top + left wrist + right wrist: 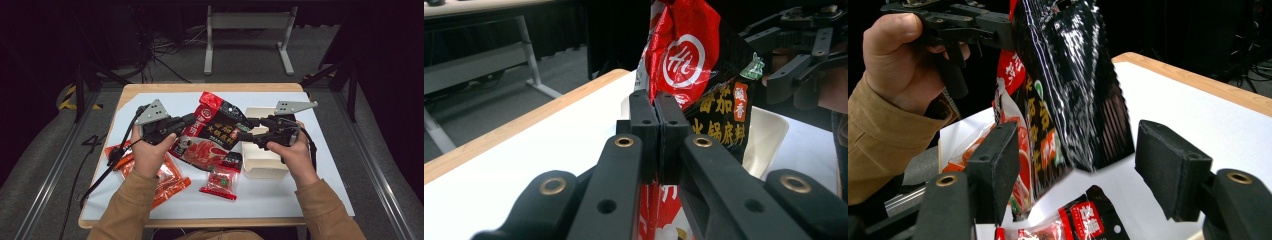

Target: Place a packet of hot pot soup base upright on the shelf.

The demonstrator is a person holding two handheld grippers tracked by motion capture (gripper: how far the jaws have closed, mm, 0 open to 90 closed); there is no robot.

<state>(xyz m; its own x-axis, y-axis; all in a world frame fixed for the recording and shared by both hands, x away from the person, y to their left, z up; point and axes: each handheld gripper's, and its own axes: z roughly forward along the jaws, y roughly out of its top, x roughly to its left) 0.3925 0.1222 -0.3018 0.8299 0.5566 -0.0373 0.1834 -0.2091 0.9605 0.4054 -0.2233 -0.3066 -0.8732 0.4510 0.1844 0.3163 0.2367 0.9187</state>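
Left gripper (658, 107) clamped on red-black sauce bag (212, 130) — bag lifted off table (300, 200), right gripper (1075, 175) jaws wide — bag's edge between them.

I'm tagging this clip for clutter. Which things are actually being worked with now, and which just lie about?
In use: large red-and-black pouch, clamped by left gripper; open right gripper beside it.
Lying about: orange packets, small red packet, cream box.
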